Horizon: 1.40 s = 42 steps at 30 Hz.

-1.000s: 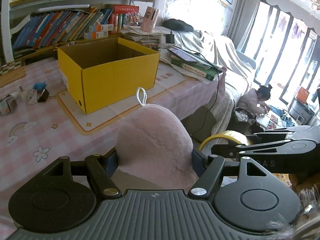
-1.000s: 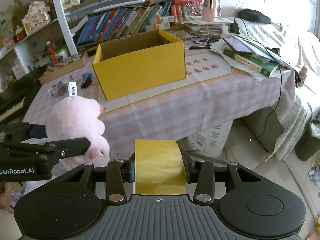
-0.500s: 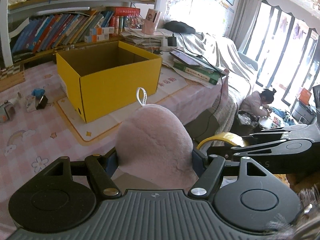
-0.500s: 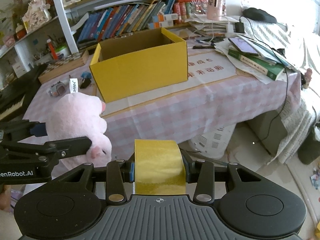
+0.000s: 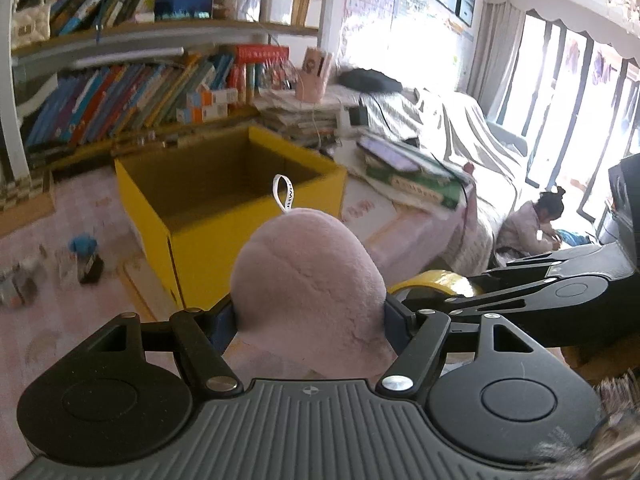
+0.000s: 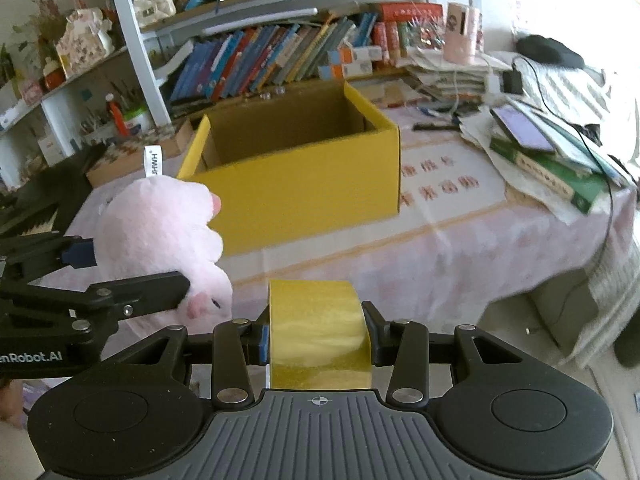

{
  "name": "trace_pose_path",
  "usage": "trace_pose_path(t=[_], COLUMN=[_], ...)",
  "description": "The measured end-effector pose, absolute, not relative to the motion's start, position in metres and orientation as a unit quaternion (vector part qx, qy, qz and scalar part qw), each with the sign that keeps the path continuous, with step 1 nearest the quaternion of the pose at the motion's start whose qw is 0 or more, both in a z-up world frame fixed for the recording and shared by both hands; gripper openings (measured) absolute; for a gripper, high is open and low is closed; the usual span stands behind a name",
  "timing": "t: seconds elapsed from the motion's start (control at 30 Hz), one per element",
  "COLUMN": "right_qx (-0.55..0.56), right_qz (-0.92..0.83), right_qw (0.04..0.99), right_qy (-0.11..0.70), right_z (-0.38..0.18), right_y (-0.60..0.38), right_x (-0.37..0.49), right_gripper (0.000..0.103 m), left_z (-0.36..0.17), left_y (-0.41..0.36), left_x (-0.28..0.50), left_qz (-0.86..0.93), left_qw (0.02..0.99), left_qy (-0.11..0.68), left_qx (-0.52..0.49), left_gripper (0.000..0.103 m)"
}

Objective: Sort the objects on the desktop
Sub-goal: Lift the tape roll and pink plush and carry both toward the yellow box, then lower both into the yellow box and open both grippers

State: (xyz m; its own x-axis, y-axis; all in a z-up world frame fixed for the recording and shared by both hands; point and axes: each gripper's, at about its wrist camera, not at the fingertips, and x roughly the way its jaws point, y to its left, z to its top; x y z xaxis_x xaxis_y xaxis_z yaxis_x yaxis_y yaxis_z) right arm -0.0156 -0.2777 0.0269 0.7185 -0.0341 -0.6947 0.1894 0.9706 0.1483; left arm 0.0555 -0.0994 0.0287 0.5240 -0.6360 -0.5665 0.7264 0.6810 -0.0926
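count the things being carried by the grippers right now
2. A pink plush toy is clamped in the left gripper, and a yellow tape roll in the right gripper, both in front of the yellow box.

- An open box [image 6: 304, 184] stands on the table [image 6: 460, 240], shelved books [image 6: 256, 64] behind it.
- Stacked books [image 6: 552, 160] lie to its right.
- Small items [image 5: 80, 256] sit to its left.

bookshelf [image 6: 280, 60] behind table; green book [image 6: 560, 176] right; seated person [image 5: 532, 228]
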Motion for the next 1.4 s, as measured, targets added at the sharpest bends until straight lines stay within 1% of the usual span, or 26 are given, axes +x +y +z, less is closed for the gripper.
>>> trace_pose_path(t=[0.3,0.47,0.7,0.87,1.17,1.4], right_qx=[0.067,0.028,-0.038,-0.093,-0.171,-0.222], right_qz=[-0.006,0.023,0.077,0.115,0.167,0.196], right_qw=[0.949,0.957,0.947,0.930,0.888,0.850], right_qy=[0.308,0.287,0.311,0.335,0.394,0.435], right_z=[0.070,0.082,0.067,0.055,0.018,-0.009], right_y=[-0.310,-0.325,-0.342,-0.338,-0.330,-0.323], right_x=[0.053,0.098,0.177,0.224,0.285,0.313], right_gripper=[0.042,0.042,0.042,0.042,0.041,0.041], left_z=[0.077,0.086,0.063,0.047,0.008,-0.015], left_y=[-0.123,-0.141,-0.174,-0.192,-0.220,-0.226], left_x=[0.106,0.137,0.192,0.229,0.279,0.292], left_qz=[-0.351,-0.317,-0.289,-0.285,-0.263,-0.249], left_qw=[0.908,0.922,0.912,0.899,0.863,0.844], left_qy=[0.219,0.204,0.240,0.277,0.353,0.387], left_qx=[0.066,0.085,0.162,0.184,0.249,0.277], left_gripper=[0.070,0.071,0.071,0.071,0.071,0.075])
